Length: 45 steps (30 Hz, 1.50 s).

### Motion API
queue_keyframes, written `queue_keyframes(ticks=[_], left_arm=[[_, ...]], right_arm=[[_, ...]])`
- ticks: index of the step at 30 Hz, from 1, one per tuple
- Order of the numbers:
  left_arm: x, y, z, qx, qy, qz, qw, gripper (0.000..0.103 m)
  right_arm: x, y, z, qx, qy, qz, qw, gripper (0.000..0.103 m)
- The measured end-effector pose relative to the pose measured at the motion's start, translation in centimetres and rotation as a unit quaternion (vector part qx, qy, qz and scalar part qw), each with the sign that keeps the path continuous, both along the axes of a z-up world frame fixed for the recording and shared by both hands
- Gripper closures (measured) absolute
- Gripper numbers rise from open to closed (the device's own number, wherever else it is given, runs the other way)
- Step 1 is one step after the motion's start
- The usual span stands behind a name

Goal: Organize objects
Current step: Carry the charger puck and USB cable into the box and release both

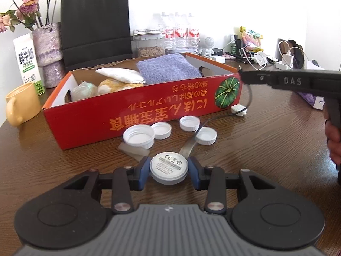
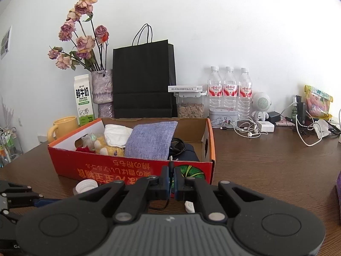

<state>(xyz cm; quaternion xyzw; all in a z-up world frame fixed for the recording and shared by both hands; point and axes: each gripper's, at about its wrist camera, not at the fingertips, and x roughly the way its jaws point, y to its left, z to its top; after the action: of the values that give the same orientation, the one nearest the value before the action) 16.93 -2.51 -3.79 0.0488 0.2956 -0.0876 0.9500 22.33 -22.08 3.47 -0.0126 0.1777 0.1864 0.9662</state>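
The red cardboard box (image 2: 132,170) has its lower front wall hidden behind the right gripper (image 2: 171,183). A white bottle cap (image 2: 86,186) shows only partly behind that gripper's linkage. In the left wrist view, the label print on the round white device (image 1: 168,167) is too small to read, and a person's hand (image 1: 332,136) is cut off by the right edge.

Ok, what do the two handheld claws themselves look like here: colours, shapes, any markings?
Both match: the left claw and right claw have black linkage arms with silver pivot pins, blue finger pads, two round black discs and a ribbed grey body bearing a small logo. Seen side-on from the left wrist, the right claw reads "DAS" in raised letters.
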Motion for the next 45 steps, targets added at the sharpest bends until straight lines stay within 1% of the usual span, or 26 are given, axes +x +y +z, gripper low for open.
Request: queue_keyframes(ticks=[2,4,8,11,17,23,28,33,39,45], left_arm=[[-0.5,0.7,0.0,-0.003,0.001,0.011,0.9999,0.063],[-1.1,1.4,0.1,-0.003,-0.003,0.018,0.9998,0.063],[-2.1,2.0,0.4,0.000,-0.014,0.034,0.9993,0.063],[-2.4,2.3,1.0,-0.007,-0.025,0.047,0.9985,0.063],[-2.6,3.0,3.4,-0.023,-0.056,0.070,0.9957,0.063],[-1.3,3.7,6.6,-0.039,-0.098,0.089,0.9904,0.063],[0.7,3.8,8.8,-0.046,-0.126,0.102,0.9857,0.063],[3.5,3.9,9.9,-0.055,-0.136,0.110,0.9831,0.063],[7.4,4.4,9.9,-0.065,-0.131,0.122,0.9818,0.063],[11.4,4.9,9.0,-0.069,-0.117,0.136,0.9813,0.063]], right_arm=[[-0.2,-0.3,0.3,-0.001,-0.004,-0.007,1.000,0.100],[-0.3,-0.9,0.7,0.021,0.011,0.006,1.000,0.100],[-1.4,-0.5,1.2,0.022,0.007,0.029,0.999,0.100],[-2.0,-0.2,1.7,0.025,0.000,0.036,0.999,0.100],[-3.0,0.4,3.3,0.023,-0.021,0.046,0.998,0.100],[-2.6,1.0,5.2,0.022,-0.047,0.047,0.998,0.100],[-0.9,1.6,6.6,0.025,-0.067,0.044,0.997,0.100],[1.9,2.6,7.6,0.028,-0.083,0.038,0.995,0.100],[5.9,3.7,7.6,0.027,-0.088,0.029,0.995,0.100],[10.1,4.5,6.3,0.024,-0.078,0.026,0.996,0.100]])
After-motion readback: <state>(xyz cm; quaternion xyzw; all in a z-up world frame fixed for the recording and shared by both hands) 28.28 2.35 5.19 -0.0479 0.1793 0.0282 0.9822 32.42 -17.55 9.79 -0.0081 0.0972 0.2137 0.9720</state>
